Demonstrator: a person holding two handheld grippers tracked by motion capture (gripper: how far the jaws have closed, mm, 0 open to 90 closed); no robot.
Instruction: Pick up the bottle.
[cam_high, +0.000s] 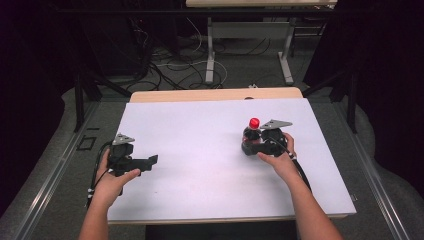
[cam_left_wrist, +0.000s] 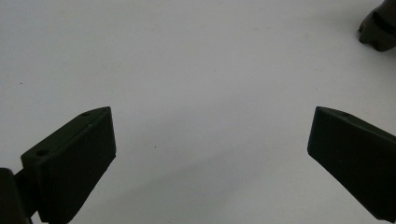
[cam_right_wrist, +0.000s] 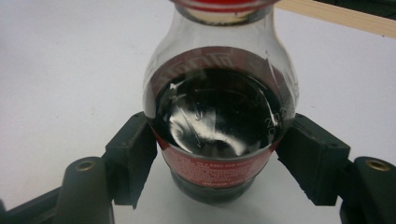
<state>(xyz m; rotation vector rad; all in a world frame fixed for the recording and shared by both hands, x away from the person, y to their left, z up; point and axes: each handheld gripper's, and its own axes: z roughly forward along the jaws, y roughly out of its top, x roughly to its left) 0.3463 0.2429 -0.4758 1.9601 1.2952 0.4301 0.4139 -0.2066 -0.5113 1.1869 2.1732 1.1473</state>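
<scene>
right gripper (cam_right_wrist: 219, 154) — tight around bottle (cam_right_wrist: 219, 116)

right gripper (cam_high: 252, 142): at red-capped bottle (cam_high: 253, 131) | left gripper (cam_high: 145, 163): over white table (cam_high: 200, 130)

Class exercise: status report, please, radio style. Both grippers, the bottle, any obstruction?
Right gripper fingers clamped on bottle, upright on table. Left gripper open, holding nothing. No obstruction seen.

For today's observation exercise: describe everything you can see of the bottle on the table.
The bottle is small, of clear plastic, with a red cap, a red label band with white print and dark cola-like liquid filling it up to the shoulder. It stands upright on the white table sheet, on the person's right side. The right tongs press their black pads on both sides of its lower body at the label.
</scene>
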